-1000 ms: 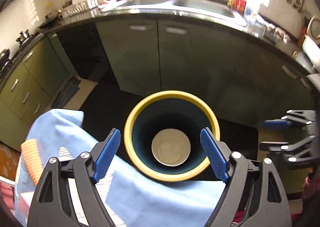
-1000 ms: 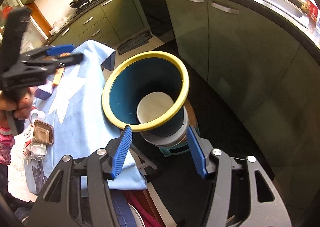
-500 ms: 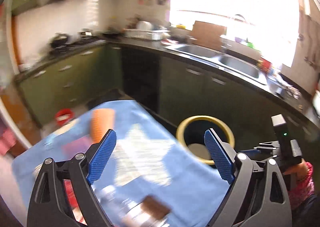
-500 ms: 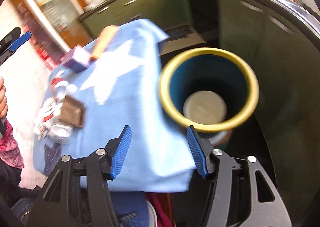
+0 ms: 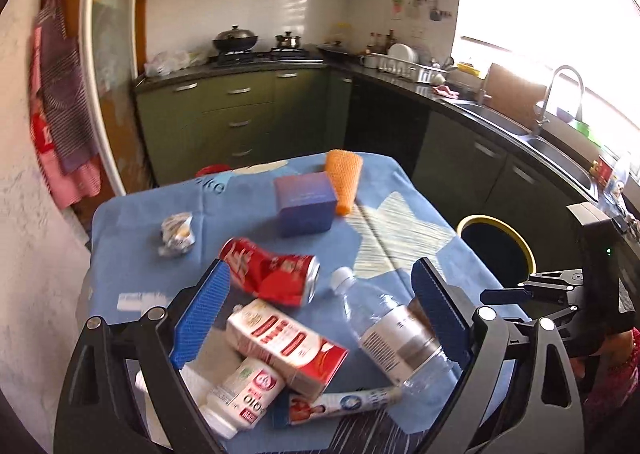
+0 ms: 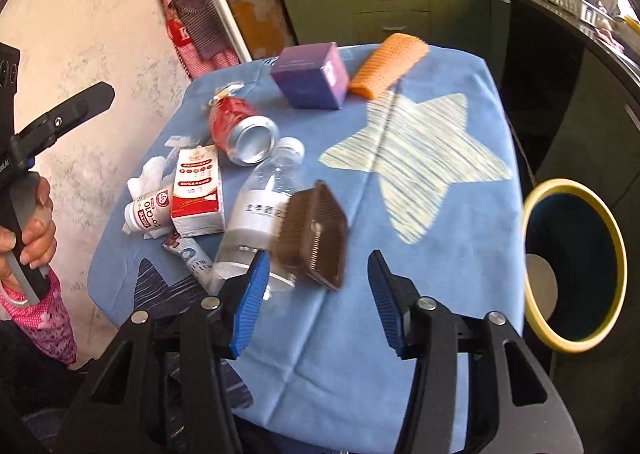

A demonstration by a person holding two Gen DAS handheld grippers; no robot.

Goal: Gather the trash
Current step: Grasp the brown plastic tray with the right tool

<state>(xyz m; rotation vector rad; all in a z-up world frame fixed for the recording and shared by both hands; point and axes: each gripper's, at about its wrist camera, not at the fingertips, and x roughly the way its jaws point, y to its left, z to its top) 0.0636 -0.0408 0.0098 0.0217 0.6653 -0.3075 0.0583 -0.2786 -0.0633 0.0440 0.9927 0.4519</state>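
Blue-clothed tabletop [image 6: 420,294] is being faced — the tray [image 6: 314,236] is lying just ahead of the spread, empty right gripper [image 6: 318,304], bottle [image 6: 256,214] alongside.

Cabinets: green cabinets [image 5: 224,110] at 12 o'clock.
Window: bright window [image 5: 560,14] at 2 o'clock.
Wall: white tiled wall [image 5: 256,2].

The small white bottle [image 6: 149,213] lying on the table reads "Co-Q10"; other labels stay illegible.
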